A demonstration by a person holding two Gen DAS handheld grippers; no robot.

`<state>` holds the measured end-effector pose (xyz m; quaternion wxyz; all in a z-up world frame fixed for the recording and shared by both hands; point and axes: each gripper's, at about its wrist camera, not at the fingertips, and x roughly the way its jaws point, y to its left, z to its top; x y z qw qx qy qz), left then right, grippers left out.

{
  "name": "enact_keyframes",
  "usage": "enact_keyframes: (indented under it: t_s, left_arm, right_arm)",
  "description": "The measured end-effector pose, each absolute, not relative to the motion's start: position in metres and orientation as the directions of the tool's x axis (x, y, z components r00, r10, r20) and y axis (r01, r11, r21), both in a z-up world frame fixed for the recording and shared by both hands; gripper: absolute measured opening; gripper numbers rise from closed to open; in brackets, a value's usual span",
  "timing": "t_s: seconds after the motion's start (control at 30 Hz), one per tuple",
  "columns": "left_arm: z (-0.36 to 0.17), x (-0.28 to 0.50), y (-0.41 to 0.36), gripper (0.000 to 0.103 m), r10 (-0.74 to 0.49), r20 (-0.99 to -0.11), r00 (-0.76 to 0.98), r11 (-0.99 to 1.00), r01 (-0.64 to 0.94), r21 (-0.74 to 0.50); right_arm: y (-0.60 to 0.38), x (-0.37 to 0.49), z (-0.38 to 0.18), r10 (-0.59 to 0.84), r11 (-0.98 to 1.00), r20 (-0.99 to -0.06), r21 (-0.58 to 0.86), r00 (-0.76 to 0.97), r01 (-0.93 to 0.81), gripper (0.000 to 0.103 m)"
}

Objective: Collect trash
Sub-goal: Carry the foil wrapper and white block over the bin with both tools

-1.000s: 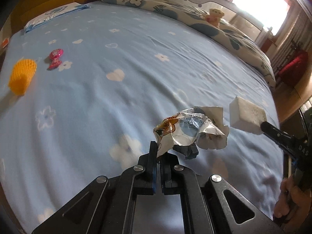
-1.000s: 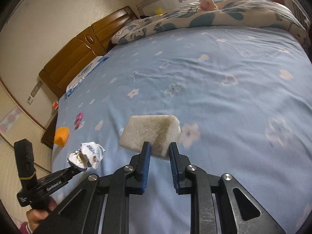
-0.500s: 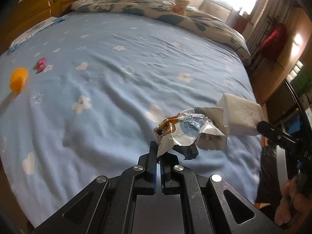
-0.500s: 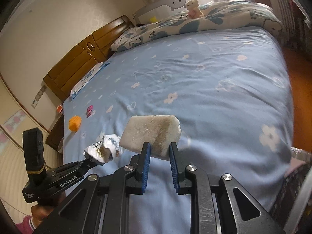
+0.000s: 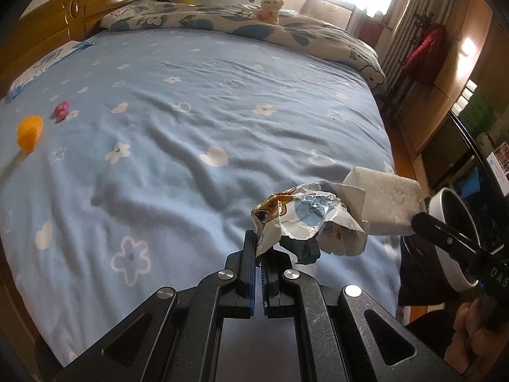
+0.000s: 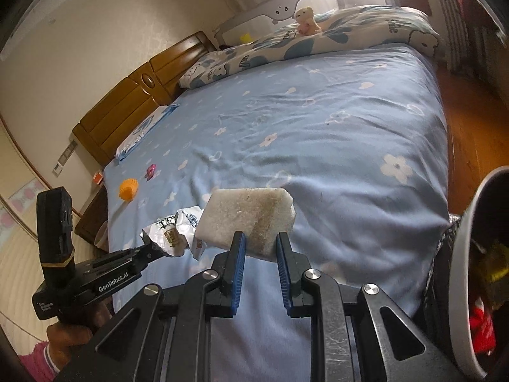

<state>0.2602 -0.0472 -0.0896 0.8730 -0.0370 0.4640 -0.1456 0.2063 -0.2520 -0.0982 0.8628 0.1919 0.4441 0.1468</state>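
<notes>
Wrapper (image 5: 299,219), a crumpled foil one with a cartoon print, hangs in the air over the near edge of the bed (image 5: 197,121). The left gripper (image 5: 259,248) pinches its lower left corner, blue pads pressed almost together, and the rest of the foil bulges up toward 1 o'clock from the tips. In the right wrist view the same wrapper (image 6: 173,229) sits at about 9 o'clock of the sponge, just beside it, at the tip of the left gripper (image 6: 149,253), whose black handle a hand (image 6: 73,328) with a pink cuff grips.

Sponge (image 6: 245,219), a pale worn block with a brownish stripe, is clamped by the right gripper (image 6: 261,251); the pads press its lower edge from both sides, and the block rises toward 12 o'clock from them. From the left wrist view the sponge (image 5: 388,203) lies at 3 o'clock of the wrapper, touching or nearly touching it, on the end of the right gripper (image 5: 416,219).

A bin (image 6: 467,254) with a pale rim stands off the bed at 3 o'clock of the sponge, with red and yellow scraps inside. Still on the sheet, well apart at 10 o'clock, lie an orange cup (image 5: 30,132) and a pink clip (image 5: 61,109). A plush toy (image 5: 268,9) sits on the folded quilt (image 5: 286,35) at the far side.
</notes>
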Motion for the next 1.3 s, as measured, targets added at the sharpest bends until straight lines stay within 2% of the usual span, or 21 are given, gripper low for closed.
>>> enact_keyframes:
  t_s: [0.57,0.77,0.87,0.9,0.93,1.0,1.03,1.2,1.27,1.3]
  left_arm:
    - [-0.090,0.235,-0.047,0.001,-0.291,-0.796,0.531,0.952,0.238,-0.190]
    - [-0.096,0.233,-0.038,0.001,-0.286,-0.802,0.525,0.955,0.221,-0.196]
    - [-0.101,0.232,-0.033,0.001,-0.283,-0.808,0.517,0.957,0.212,-0.199]
    - [-0.102,0.232,-0.031,0.001,-0.282,-0.809,0.515,0.957,0.209,-0.200]
    - [-0.104,0.232,-0.029,0.001,-0.280,-0.811,0.513,0.958,0.204,-0.202]
    - [-0.108,0.234,-0.025,0.001,-0.280,-0.815,0.508,0.959,0.194,-0.208]
    - [-0.109,0.235,-0.024,0.001,-0.282,-0.815,0.505,0.958,0.190,-0.213]
    - [-0.112,0.241,-0.022,0.001,-0.290,-0.817,0.499,0.956,0.181,-0.229]
    - [-0.112,0.241,-0.023,0.001,-0.290,-0.816,0.500,0.956,0.185,-0.226]
    - [-0.112,0.241,-0.023,0.001,-0.291,-0.815,0.500,0.956,0.187,-0.226]
  right_arm:
    - [-0.258,0.169,-0.104,0.420,0.881,-0.707,0.467,0.569,-0.070,0.020]
    - [-0.246,0.170,-0.121,0.436,0.883,-0.734,0.462,0.520,-0.087,0.020]
    - [-0.242,0.172,-0.128,0.427,0.890,-0.746,0.447,0.512,-0.091,0.026]
    - [-0.242,0.173,-0.128,0.429,0.888,-0.743,0.450,0.513,-0.091,0.033]
    - [-0.243,0.173,-0.128,0.439,0.883,-0.740,0.461,0.509,-0.090,0.047]
    - [-0.243,0.174,-0.126,0.455,0.872,-0.729,0.480,0.512,-0.092,0.067]
    - [-0.242,0.174,-0.124,0.458,0.871,-0.720,0.482,0.521,-0.099,0.071]
    - [-0.229,0.190,-0.132,0.433,0.889,-0.753,0.447,0.496,-0.099,0.077]
    - [-0.226,0.195,-0.140,0.438,0.887,-0.764,0.454,0.473,-0.088,0.072]
    - [-0.225,0.195,-0.142,0.429,0.892,-0.769,0.445,0.474,-0.085,0.065]
